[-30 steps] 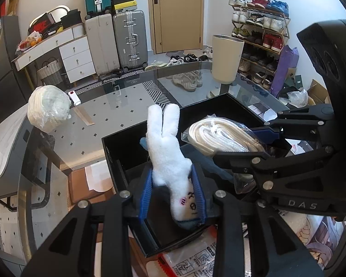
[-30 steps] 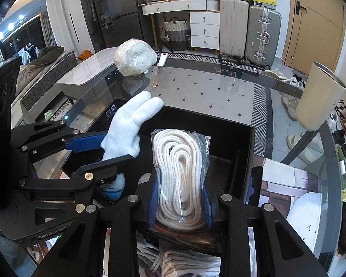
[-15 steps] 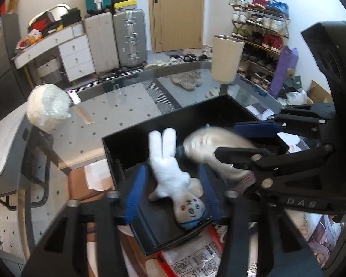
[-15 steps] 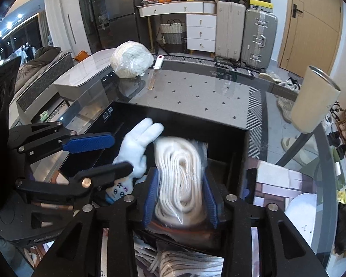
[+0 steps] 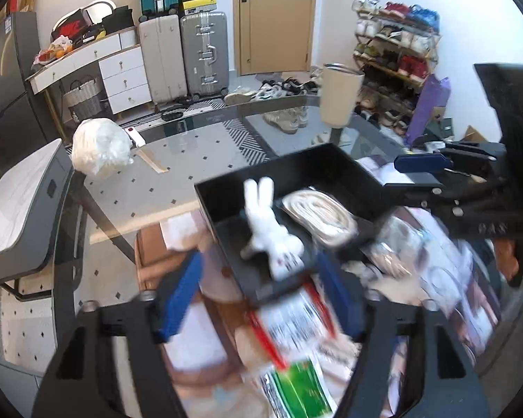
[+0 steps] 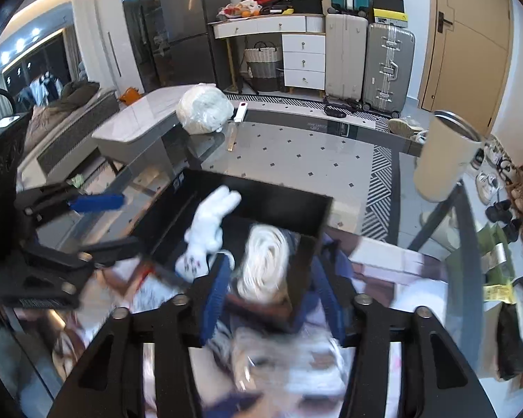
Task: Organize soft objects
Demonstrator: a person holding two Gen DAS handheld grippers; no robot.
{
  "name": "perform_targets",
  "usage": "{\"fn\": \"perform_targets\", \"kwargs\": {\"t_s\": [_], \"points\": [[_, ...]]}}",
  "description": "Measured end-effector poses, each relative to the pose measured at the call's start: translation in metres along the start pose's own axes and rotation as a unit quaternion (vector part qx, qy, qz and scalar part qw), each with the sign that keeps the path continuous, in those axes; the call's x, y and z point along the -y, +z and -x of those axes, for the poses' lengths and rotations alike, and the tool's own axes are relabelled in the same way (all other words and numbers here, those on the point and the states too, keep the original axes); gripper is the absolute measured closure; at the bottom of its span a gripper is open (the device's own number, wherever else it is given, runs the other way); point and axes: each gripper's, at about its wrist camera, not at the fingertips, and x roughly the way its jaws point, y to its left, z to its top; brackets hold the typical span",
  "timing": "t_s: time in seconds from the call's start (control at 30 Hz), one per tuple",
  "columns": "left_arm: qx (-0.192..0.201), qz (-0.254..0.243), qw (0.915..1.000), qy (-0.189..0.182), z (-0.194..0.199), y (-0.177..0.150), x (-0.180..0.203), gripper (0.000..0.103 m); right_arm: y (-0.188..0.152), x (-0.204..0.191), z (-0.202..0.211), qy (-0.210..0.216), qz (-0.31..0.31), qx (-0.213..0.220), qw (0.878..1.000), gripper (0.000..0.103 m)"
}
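In the left wrist view, the left gripper no longer pinches the rabbit: a second ago its blue pads were clamped on the toy's body, and now the jaws are opening wide, nothing between them, the pads blurred and pulled back short of the box. The rabbit lies free on the box floor, ears pointing to the far wall, face end nearest the camera. Just beside it, on its right, sits the bagged rope, also loose. The right gripper shows at the right edge, clear of the box contents. The box stands on the glass tabletop, with a pile of packets in front of it, too smeared to name. In the right wrist view, the right gripper has likewise let go: earlier its pads squeezed the rope at the sides, and now the jaws are opening, standing about halfway apart. The coil shows between and beyond the pads, but it rests in the box near the right wall and the pads do not seem to press on it. The rabbit lies to its left, touching or nearly touching it; the blur leaves that open. The left gripper hangs at the left, outside the box wall. Both soft things appear delivered into the box, so this pair of placements looks finished; a white bagged bundle at the far tabletop edge, well apart from the box, may be the next thing to collect.
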Motion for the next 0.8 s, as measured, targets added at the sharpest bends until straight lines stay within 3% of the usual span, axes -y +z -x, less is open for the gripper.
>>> {"fn": "perform_targets", "kwargs": {"t_s": [0.03, 0.17, 0.37, 0.57, 0.7, 0.8], "points": [[0.005, 0.001, 1.0000, -0.005, 0.007, -0.006, 0.001, 0.016, -0.005, 0.002, 0.005, 0.000, 0.003, -0.003, 1.000, 0.047], [0.009, 0.000, 0.9999, -0.014, 0.024, -0.037, 0.010, 0.015, -0.026, 0.017, 0.014, 0.005, 0.004, -0.021, 1.000, 0.047], [-0.044, -0.004, 0.9990, -0.012, 0.010, -0.079, 0.018, 0.015, -0.052, 0.055, -0.011, -0.063, -0.014, -0.059, 0.996, 0.047], [-0.053, -0.011, 0.9985, -0.004, 0.005, -0.087, 0.028, 0.015, -0.047, 0.061, -0.040, -0.080, -0.005, -0.063, 0.995, 0.047], [-0.055, -0.008, 0.9984, -0.003, 0.006, -0.093, 0.028, 0.015, -0.052, 0.057, -0.048, -0.093, 0.018, -0.107, 0.990, 0.047], [-0.058, -0.006, 0.9983, -0.003, 0.008, -0.100, 0.028, 0.015, -0.070, 0.048, -0.030, -0.082, 0.040, -0.140, 0.986, 0.047]]}}
